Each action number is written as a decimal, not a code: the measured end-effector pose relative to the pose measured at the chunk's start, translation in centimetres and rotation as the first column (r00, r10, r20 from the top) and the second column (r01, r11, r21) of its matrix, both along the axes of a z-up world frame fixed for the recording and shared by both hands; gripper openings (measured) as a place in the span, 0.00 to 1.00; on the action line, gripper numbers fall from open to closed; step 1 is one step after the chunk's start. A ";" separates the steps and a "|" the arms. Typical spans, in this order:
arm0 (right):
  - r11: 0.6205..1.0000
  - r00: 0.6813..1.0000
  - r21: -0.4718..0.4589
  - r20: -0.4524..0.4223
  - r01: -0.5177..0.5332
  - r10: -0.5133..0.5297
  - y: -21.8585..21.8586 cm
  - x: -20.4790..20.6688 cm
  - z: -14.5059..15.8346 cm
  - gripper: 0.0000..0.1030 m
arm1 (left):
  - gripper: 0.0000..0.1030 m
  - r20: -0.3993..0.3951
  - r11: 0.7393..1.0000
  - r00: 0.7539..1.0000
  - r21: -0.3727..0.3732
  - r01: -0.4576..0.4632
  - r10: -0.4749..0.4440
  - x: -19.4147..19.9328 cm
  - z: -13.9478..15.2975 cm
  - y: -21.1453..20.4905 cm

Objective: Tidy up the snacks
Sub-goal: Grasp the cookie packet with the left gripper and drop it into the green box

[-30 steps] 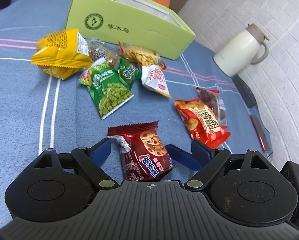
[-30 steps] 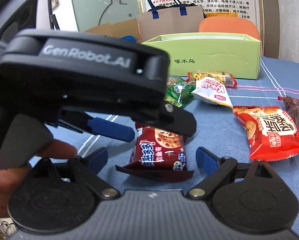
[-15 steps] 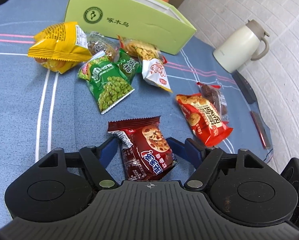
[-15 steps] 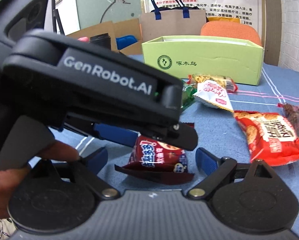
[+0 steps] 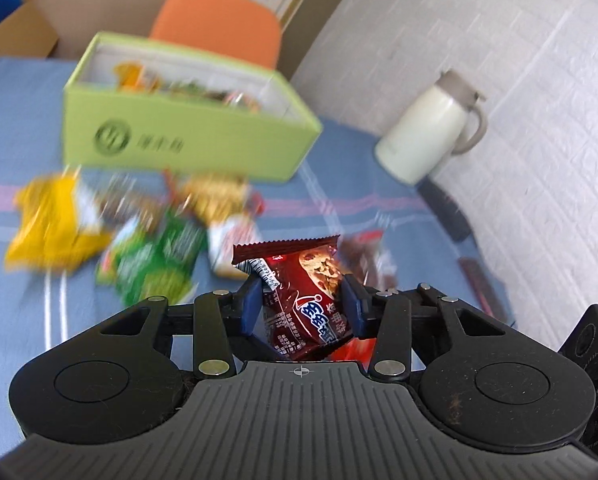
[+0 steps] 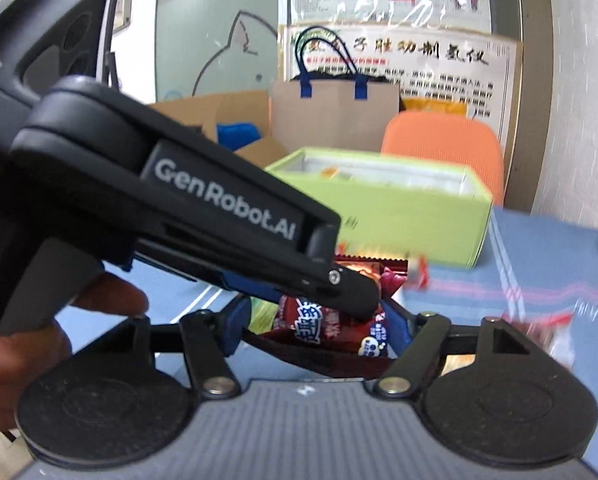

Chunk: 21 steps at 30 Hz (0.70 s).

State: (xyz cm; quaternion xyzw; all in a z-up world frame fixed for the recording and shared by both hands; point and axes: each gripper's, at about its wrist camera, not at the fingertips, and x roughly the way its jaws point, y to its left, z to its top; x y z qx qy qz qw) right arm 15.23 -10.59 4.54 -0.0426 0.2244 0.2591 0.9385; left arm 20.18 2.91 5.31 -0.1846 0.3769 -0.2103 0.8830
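1. Two tongs meet at one snack: a dark red cookie packet [image 5: 305, 304] with blue-and-white lettering.
2. Left tongs [image 5: 301, 304] are closing, and their blue pads [image 5: 252, 306] press the packet's two sides; the packet sits upright between them, its crimped top edge above the pads, lifted clear of the blue striped worktop [image 5: 19, 312].
3. Right tongs [image 6: 313, 334] are also closing around the same packet [image 6: 307, 326] from the opposite side; the left tool's black body crosses in front, so whether their pads touch the wrapper cannot be told.
4. A hand [image 6: 27, 344] grips the handle of the left tool at the left edge of the right wrist view.
5. Beyond the packet on the worktop, blurred, lie a yellow bag [image 5: 55, 224], a green pea packet [image 5: 151, 268], a white-and-red packet [image 5: 235, 248] and a red packet [image 5: 365, 256] just right of the held one.
6. A lime green box [image 5: 179, 144] stands open farther back, with several wrappers visible inside.
7. A cream thermos jug [image 5: 431, 132] stands on the worktop to the right of the box, near a white brick wall.
8. An orange chair [image 5: 219, 24] stands behind the box, and a brown paper bag with blue handles [image 6: 335, 112] appears farther back in the right wrist view.
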 end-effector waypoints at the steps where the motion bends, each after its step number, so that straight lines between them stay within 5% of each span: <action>1: 1.000 1.000 -0.009 0.010 -0.002 0.002 -0.2 1.1 0.6 0.74 | 0.22 0.006 1.000 1.000 -0.006 0.001 -0.001 1.1 0.6 -0.2; 9: 0.999 0.998 -0.027 0.048 -0.045 0.046 0.2 14.2 4.9 0.74 | 0.21 0.098 0.999 0.994 0.024 -0.044 0.042 12.2 5.5 0.3; 16: 0.992 0.993 -0.047 -0.030 -0.118 0.117 2.9 23.4 3.5 0.73 | 0.19 0.044 0.987 0.992 0.103 -0.125 0.121 20.0 4.1 2.5; 21: 0.992 0.994 -0.078 -0.050 -0.101 0.097 3.3 25.2 2.1 0.86 | 0.40 0.031 0.976 0.983 0.116 -0.181 0.179 22.0 1.8 4.0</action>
